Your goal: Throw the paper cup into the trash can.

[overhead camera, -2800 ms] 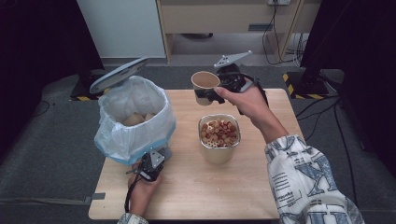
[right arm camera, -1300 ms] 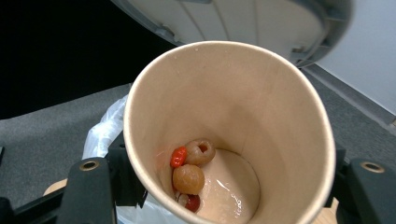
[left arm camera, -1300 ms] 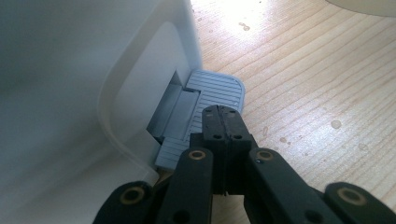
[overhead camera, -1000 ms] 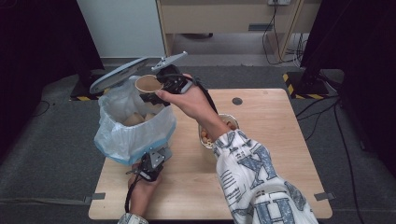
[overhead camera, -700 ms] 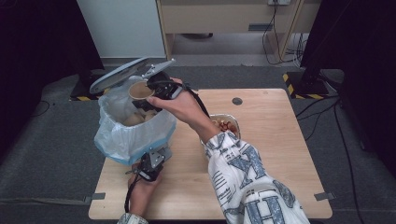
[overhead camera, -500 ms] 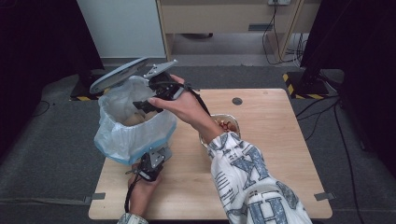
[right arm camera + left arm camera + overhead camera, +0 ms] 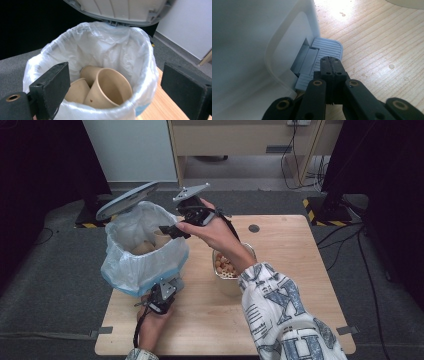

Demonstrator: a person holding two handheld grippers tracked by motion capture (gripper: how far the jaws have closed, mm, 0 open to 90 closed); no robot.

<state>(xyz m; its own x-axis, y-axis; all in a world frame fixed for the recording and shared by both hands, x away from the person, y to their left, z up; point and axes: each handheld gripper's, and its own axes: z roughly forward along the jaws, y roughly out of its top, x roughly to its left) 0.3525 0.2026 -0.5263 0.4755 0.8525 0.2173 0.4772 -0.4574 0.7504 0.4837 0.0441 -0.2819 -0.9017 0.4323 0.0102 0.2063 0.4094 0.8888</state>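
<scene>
Where high view hides cups, pedal pressed

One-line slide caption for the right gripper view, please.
Open right gripper above the lined bin, paper cups lying inside, lid raised.

The high view is evenly lit but soft, its corners dark. Glare whitens the pale wooden tabletop — the near black jaws are blurred.

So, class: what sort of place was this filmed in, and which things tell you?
Probably a lab or office test area, not a home: a bare wooden table on grey carpet, striped floor stands with loose cables, and handheld grippers working at a lined bin.
</scene>
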